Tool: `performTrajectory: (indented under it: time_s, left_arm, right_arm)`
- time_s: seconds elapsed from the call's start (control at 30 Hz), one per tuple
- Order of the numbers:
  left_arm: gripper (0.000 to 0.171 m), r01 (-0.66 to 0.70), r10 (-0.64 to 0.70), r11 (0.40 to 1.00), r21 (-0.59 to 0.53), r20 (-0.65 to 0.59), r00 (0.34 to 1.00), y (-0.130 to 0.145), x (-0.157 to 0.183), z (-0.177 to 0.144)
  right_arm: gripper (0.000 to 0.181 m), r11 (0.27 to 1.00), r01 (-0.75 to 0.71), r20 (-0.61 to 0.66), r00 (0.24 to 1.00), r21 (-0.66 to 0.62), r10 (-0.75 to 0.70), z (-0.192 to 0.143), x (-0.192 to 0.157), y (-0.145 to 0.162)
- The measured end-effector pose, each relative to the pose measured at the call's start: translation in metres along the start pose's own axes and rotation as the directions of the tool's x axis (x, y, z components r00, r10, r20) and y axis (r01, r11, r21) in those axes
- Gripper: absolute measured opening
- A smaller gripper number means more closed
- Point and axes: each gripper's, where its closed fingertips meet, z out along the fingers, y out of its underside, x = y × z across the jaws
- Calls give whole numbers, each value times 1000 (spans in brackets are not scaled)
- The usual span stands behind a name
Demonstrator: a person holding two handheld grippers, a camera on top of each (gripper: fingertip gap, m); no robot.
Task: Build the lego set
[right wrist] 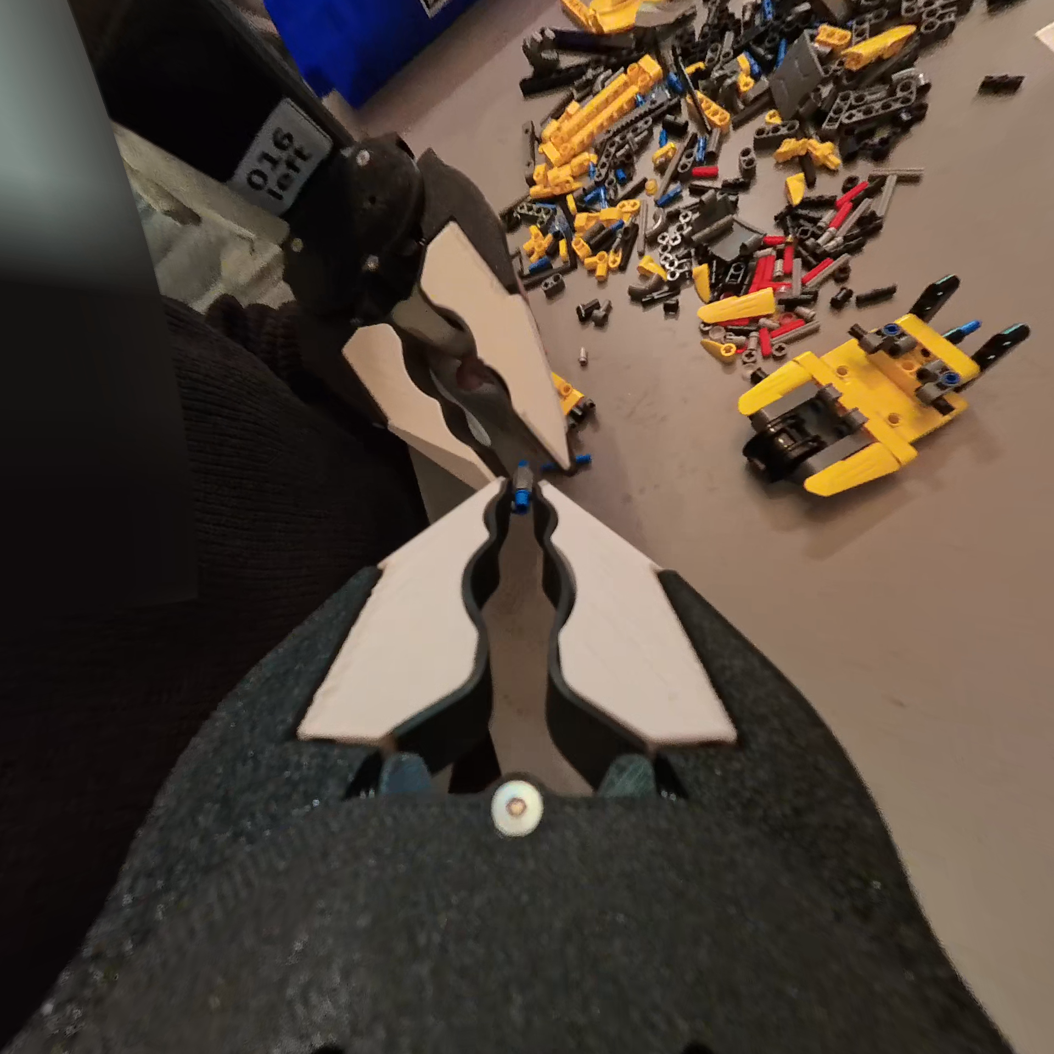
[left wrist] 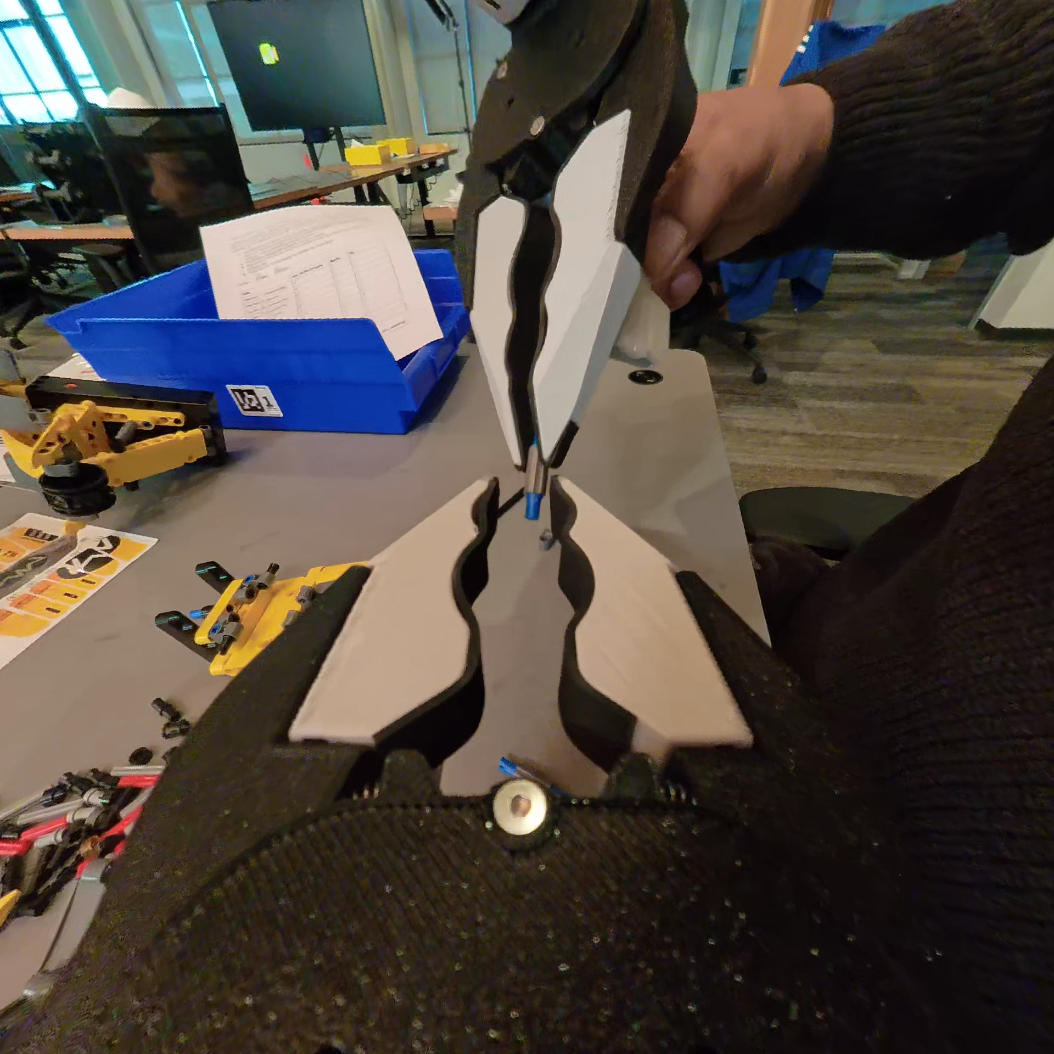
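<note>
My right gripper (right wrist: 522, 486) is shut on a small blue pin with a grey sleeve (right wrist: 521, 491), held above the grey table (right wrist: 741, 627). In the left wrist view the right gripper (left wrist: 536, 456) comes down from above in a person's hand, with the pin (left wrist: 534, 485) hanging from its tips. My left gripper (left wrist: 526, 486) is open and empty, its two fingertips on either side of the pin's lower blue end and not touching it. The left gripper also shows in the right wrist view (right wrist: 533, 470), tip to tip with the right one.
A blue bin (left wrist: 285, 365) holding a paper sheet stands at the back. A yellow assembly (right wrist: 855, 410) and a large pile of loose pieces (right wrist: 741, 171) lie on the table. A second yellow assembly (left wrist: 102, 439), a sticker sheet (left wrist: 57, 570) and a small grey piece (left wrist: 546, 539) lie nearby. Only a small space, under 4 cm, lies between the two pairs of fingers.
</note>
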Motion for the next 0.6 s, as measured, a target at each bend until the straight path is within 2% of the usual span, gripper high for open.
performTrajectory:
  time_s: [0.07,0.2,0.27,0.3,0.33,0.43,0.5,0.57,0.6]
  left_arm:
    - [4,-6,6,1000,0,-27,1000,0,5,0]
    - [3,-61,61,998,-5,2,998,-1,5,-1]
    - [3,-56,56,998,5,-7,998,-3,6,-2]
    - [3,-43,43,999,17,-17,999,-4,6,-3]
    - [3,-23,24,999,29,-32,999,-6,7,-4]
    - [3,76,-68,994,73,-104,992,-12,8,-9]
    - [3,148,-131,984,94,-171,977,-16,11,-12]
    - [3,191,-165,976,102,-216,962,-18,13,-14]
    - [3,197,-170,975,100,-230,958,-18,15,-15]
  right_arm:
    - [6,1000,-9,8,1000,17,8,-1,-1,-1]
    - [7,999,-8,16,1000,41,7,-1,-2,-3]
    - [12,996,44,19,999,79,-46,-2,-4,-7]
    - [37,987,105,-7,994,122,-105,-5,-5,-13]
    - [55,969,185,-45,983,165,-180,-9,-6,-19]
    - [96,859,431,-201,900,276,-387,-22,-13,-38]
    - [84,798,515,-249,855,314,-455,-26,-21,-40]
    - [69,789,531,-236,847,310,-477,-23,-26,-37]
    - [46,787,544,-231,839,293,-493,-21,-27,-34]
